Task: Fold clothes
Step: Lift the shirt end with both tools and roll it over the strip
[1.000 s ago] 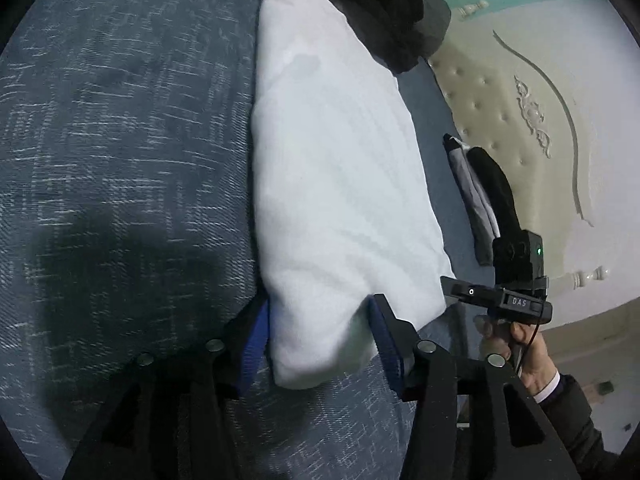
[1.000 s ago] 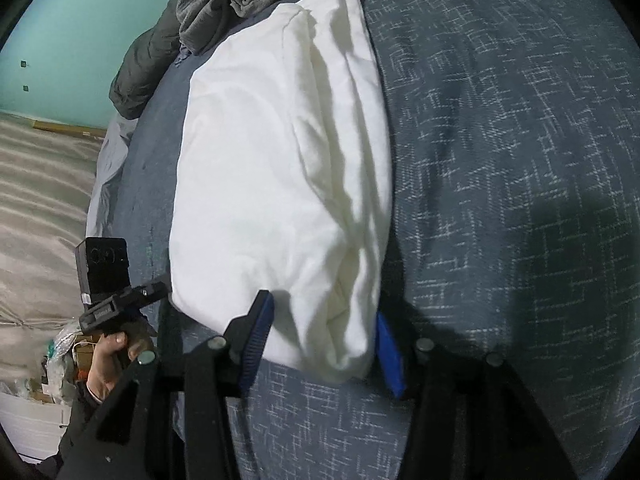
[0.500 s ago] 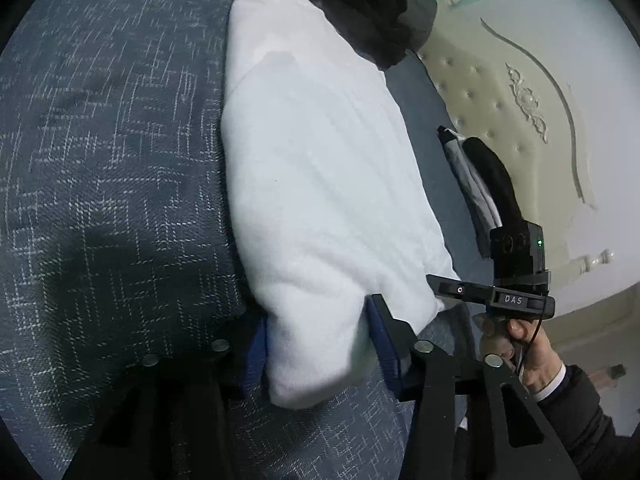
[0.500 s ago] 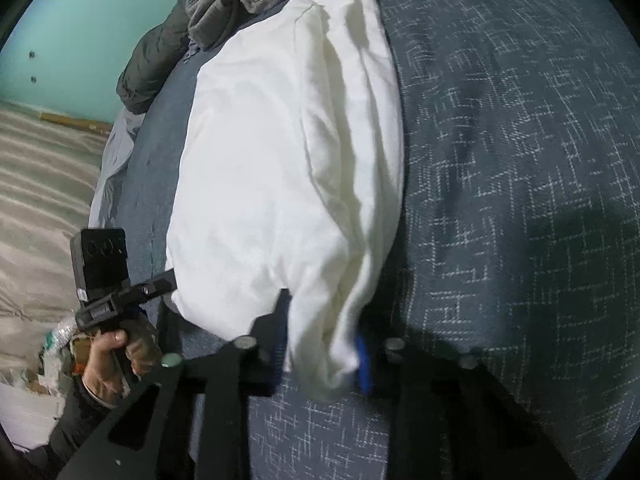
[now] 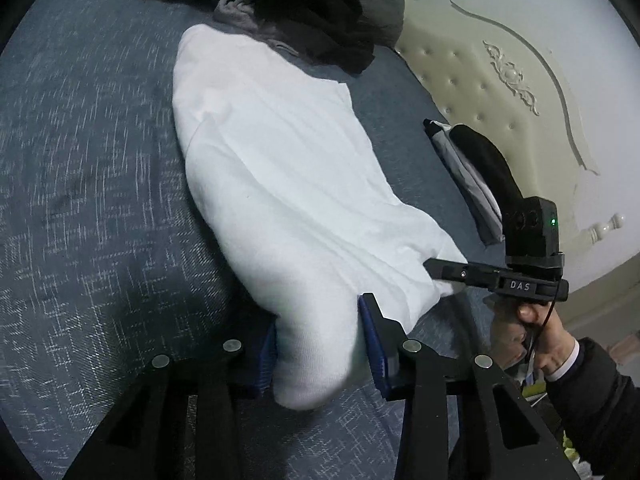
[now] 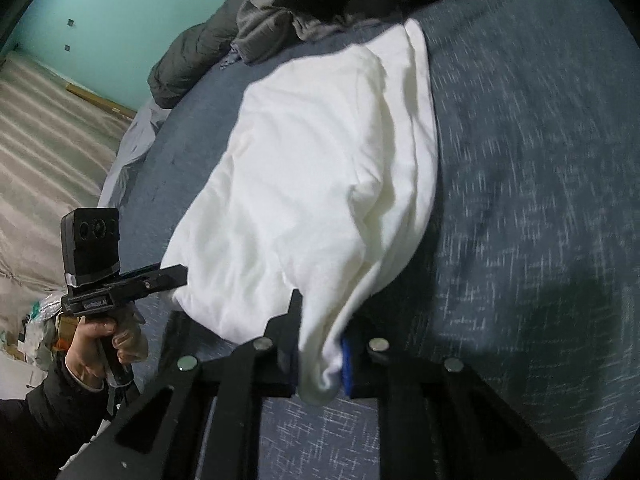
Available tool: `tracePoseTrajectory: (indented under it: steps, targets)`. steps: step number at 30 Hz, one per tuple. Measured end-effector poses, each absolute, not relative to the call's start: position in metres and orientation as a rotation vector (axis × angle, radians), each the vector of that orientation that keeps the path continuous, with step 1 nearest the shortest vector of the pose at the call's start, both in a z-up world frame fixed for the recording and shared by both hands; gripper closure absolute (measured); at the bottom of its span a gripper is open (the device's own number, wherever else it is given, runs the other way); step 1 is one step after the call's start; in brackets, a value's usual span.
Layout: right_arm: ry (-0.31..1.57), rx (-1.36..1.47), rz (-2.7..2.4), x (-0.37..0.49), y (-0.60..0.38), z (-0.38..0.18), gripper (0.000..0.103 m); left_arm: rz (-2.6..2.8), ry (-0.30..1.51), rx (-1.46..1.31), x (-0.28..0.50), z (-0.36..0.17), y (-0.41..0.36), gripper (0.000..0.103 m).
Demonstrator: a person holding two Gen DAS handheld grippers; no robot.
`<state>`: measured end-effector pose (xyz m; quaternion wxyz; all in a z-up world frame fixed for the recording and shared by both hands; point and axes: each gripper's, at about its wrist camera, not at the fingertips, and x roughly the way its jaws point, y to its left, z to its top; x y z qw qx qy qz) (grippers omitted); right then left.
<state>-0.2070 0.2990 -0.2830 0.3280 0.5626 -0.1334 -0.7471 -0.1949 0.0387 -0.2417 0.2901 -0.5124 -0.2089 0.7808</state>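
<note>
A white garment [image 5: 288, 184] lies lengthwise on the blue-grey bed cover [image 5: 88, 200], partly folded into a long strip. My left gripper [image 5: 320, 350] is shut on a thick bunch of its near left corner, and the cloth pokes out below the blue pads. In the right wrist view my right gripper [image 6: 320, 364] is shut tight on the garment's [image 6: 312, 184] near right corner, with the fabric draping up from the jaws. Each view shows the other hand-held gripper at the garment's near edge, the right one [image 5: 520, 276] and the left one [image 6: 120, 292].
A heap of dark grey and black clothes [image 5: 312, 12] sits at the garment's far end. Folded black and grey items [image 5: 476, 172] lie by the cream padded headboard [image 5: 500, 80]. Beyond the bed's edge are a striped floor [image 6: 40, 140] and a teal wall.
Both grippers' jaws have narrowed onto the garment's near edge, the right one first. The near end of the garment has risen off the bed cover, and both views have tilted up.
</note>
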Motion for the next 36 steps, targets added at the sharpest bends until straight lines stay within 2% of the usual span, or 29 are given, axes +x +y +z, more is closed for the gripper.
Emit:
tracePoseTrajectory:
  steps: [9, 25, 36]
  targets:
    - [-0.332, 1.467, -1.957, -0.214, 0.312, -0.248, 0.089, 2.096, -0.561, -1.396, -0.205, -0.2, 0.046, 0.062]
    - [-0.37, 1.359, -1.965, -0.251, 0.34, -0.145, 0.09, 2.134, -0.595, -1.34, -0.231, -0.105, 0.077, 0.063]
    - [-0.374, 1.296, -1.989, -0.279, 0.388, -0.062, 0.09, 2.144, -0.559, -1.289, -0.252, -0.025, 0.13, 0.063]
